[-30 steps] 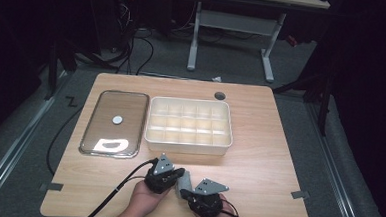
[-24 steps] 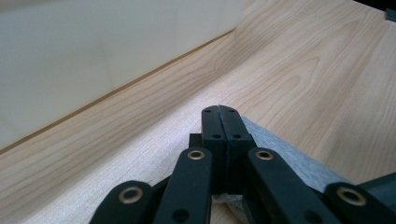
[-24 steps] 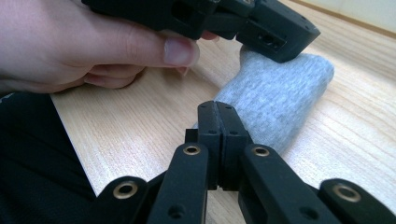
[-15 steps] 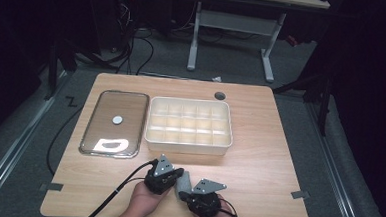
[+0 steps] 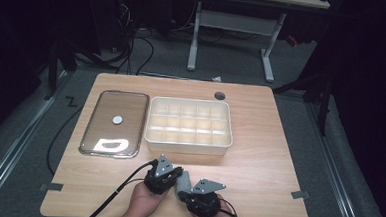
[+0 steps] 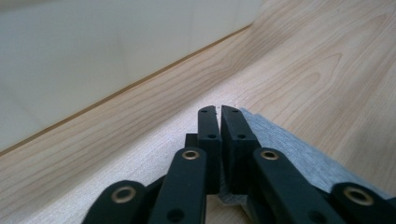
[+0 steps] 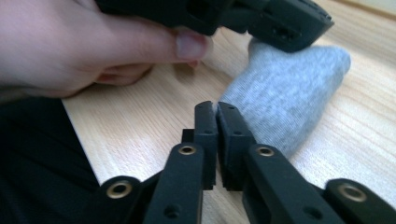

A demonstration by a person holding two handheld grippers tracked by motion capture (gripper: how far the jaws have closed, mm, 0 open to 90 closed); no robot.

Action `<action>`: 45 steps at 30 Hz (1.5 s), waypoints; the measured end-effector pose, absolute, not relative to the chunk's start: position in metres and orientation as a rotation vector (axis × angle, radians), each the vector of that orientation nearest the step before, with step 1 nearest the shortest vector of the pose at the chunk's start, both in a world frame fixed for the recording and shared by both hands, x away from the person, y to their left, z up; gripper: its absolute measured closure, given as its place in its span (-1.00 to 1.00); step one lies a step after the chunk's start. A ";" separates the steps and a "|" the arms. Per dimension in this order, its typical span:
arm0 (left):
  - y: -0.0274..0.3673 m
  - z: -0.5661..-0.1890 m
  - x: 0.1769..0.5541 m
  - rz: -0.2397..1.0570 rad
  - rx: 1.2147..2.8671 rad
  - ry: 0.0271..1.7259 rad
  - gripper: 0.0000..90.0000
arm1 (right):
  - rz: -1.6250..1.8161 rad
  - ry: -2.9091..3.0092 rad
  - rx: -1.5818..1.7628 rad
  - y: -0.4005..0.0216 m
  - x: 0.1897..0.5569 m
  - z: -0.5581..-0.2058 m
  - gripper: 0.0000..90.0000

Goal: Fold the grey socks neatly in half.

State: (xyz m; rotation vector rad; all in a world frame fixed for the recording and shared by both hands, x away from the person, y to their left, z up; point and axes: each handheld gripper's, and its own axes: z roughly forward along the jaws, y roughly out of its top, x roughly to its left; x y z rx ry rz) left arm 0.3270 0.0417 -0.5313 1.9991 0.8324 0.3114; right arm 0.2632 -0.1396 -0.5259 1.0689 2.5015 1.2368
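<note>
A small grey sock (image 7: 289,88) lies on the wooden table (image 5: 258,167) near its front edge, between my two grippers. My left gripper (image 6: 219,109) is shut, with the sock (image 6: 289,154) lying under and to the right of its jaws. My right gripper (image 7: 215,105) is shut too, its tips at the sock's near edge, with no cloth clearly between the jaws. In the high view the left gripper (image 5: 176,176) and the right gripper (image 5: 189,191) sit close together with the sock (image 5: 183,180) between them. In the right gripper view the left gripper's black body rests over the sock's far end, held by a hand (image 7: 93,42).
A white box (image 5: 188,144) divided into several compartments stands mid-table, just beyond the grippers. A clear lid with a metal rim (image 5: 114,123) lies flat to its left. A round cable hole (image 5: 220,95) is near the far edge. Bare wood extends to the right.
The right gripper has edged slightly left, closer to the left gripper. The left gripper, box and lid have stayed put.
</note>
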 end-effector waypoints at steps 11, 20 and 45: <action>0.043 -0.531 0.326 0.309 1.984 0.825 0.75 | 1.378 2.320 1.224 -0.159 0.274 -0.510 0.35; 0.044 -0.531 0.325 0.308 1.973 0.827 0.73 | 1.324 2.352 1.424 -0.154 0.283 -0.526 -0.13; 0.163 -0.509 0.297 0.583 1.914 0.964 0.04 | 1.281 2.513 1.308 -0.142 0.293 -0.528 0.30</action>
